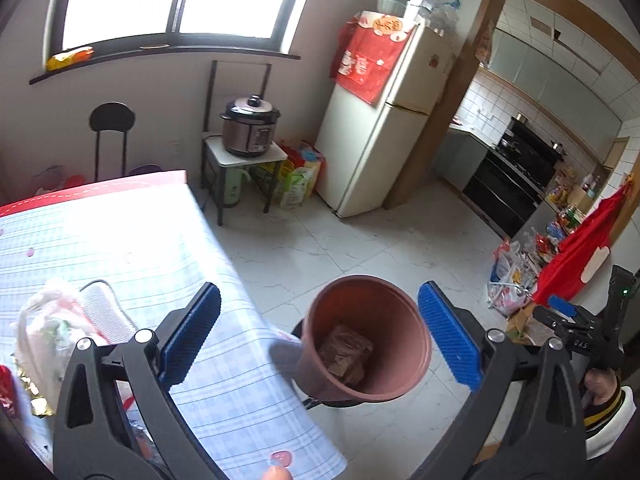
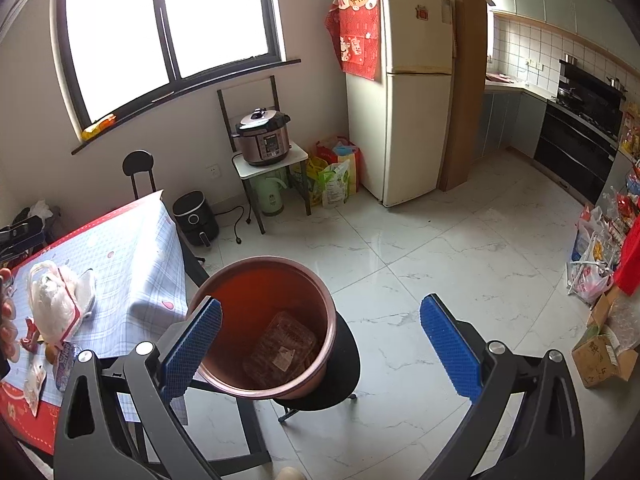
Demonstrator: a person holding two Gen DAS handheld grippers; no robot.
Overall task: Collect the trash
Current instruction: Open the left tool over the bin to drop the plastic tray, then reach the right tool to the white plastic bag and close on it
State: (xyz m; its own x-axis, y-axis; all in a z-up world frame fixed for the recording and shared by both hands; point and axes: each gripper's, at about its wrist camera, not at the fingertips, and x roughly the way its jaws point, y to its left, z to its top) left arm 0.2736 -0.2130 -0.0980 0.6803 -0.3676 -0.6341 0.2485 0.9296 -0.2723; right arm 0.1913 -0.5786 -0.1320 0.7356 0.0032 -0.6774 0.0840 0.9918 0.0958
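- A reddish-brown bin [image 2: 260, 328] is sitting on a round black stool [image 2: 344, 364] at lower centre of the right wrist view, just beside the table's corner, with a clear plastic food container [image 2: 282, 350] lying at its bottom.
- The right gripper [image 2: 320, 350] is hovering above the bin, its blue-padded jaws spread wide and gripping nothing; its left pad is overlapping the bin's rim in the frame.
- The left gripper [image 1: 319, 340] is likewise standing wide apart and empty, framing the bin in the lower centre of its own view.
- A white plastic bag [image 2: 54, 304] and scattered wrappers [image 2: 64, 360] are lying on the checked tablecloth [image 2: 132, 256] at lower left.
- A cream refrigerator [image 2: 412, 120] is standing at upper right, a pressure cooker [image 2: 264, 138] resting on a small stand near it.
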